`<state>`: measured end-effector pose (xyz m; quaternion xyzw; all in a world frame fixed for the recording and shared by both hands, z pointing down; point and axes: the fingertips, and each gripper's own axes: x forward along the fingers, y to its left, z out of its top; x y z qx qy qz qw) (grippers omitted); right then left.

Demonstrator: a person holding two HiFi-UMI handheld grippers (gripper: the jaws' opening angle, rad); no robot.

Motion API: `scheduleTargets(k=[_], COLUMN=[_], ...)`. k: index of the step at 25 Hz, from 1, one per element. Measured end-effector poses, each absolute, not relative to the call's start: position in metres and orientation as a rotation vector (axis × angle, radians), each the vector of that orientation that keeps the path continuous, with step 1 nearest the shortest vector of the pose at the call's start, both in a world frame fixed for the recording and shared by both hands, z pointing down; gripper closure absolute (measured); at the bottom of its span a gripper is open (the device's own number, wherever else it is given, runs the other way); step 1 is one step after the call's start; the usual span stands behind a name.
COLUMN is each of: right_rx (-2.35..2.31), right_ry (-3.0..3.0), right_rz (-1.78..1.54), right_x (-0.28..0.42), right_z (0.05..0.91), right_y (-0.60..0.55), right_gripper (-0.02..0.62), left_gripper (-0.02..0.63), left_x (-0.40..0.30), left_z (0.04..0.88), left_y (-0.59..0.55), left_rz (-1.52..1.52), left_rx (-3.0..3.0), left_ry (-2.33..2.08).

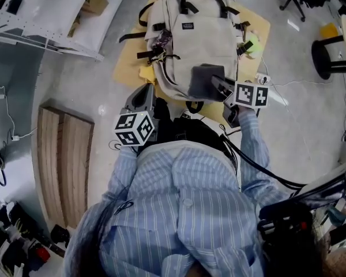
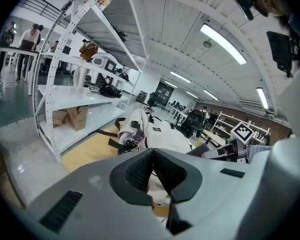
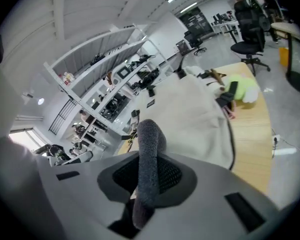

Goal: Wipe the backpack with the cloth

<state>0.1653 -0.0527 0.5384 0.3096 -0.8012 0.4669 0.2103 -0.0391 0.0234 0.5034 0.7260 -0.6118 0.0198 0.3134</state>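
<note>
Clamping a fold of the grey cloth (image 1: 200, 79) tight between the jaws of the right gripper (image 1: 218, 84), spread over the lower front of the backpack (image 1: 187, 36). Holding the left gripper (image 1: 144, 96) closed, pads together on nothing, just beside the backpack's near left corner. Beige with black straps, lying flat on a tan mat (image 1: 130, 68) on the floor, with a yellow-green toy (image 1: 252, 44) at its right side.

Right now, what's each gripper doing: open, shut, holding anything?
Left gripper: jaws shut, nothing between them.
Right gripper: jaws shut on the grey cloth, which lies on the backpack.
</note>
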Motion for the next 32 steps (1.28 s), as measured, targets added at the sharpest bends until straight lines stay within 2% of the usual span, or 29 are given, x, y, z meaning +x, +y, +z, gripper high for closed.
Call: scheduleTargets(k=[9,15,21,27,32], right_rx=[1.199,1.275,1.142,0.818,0.585], right_ry=[-2.110,-2.081,-2.291,-2.465,-2.445], right_rz=[1.313,1.258,1.179,1.212,1.212], right_x=[0.290,0.319,0.249,0.113,0.013], right_z=[0.542,0.532,0.476,0.459,0.481], right_y=[-0.066,-0.072,-0.084,-0.097,-0.093], right_gripper=[0.541,0.541,0.541,0.541,0.541], left_gripper=[0.601,0.601,0.601,0.601,0.601], left_x=[-0.014,-0.004,-0.018,-0.041,-0.058], left_z=[0.506,0.507,0.502,0.498,0.497], left_y=[0.014,0.007,0.001,-0.006,-0.011], left_rz=[0.069,0.079,0.084,0.085,0.090], left_rx=[1.953,1.972,1.966,1.956,1.958], left_ry=[-1.555,-1.524,-1.541,-1.570,-1.572])
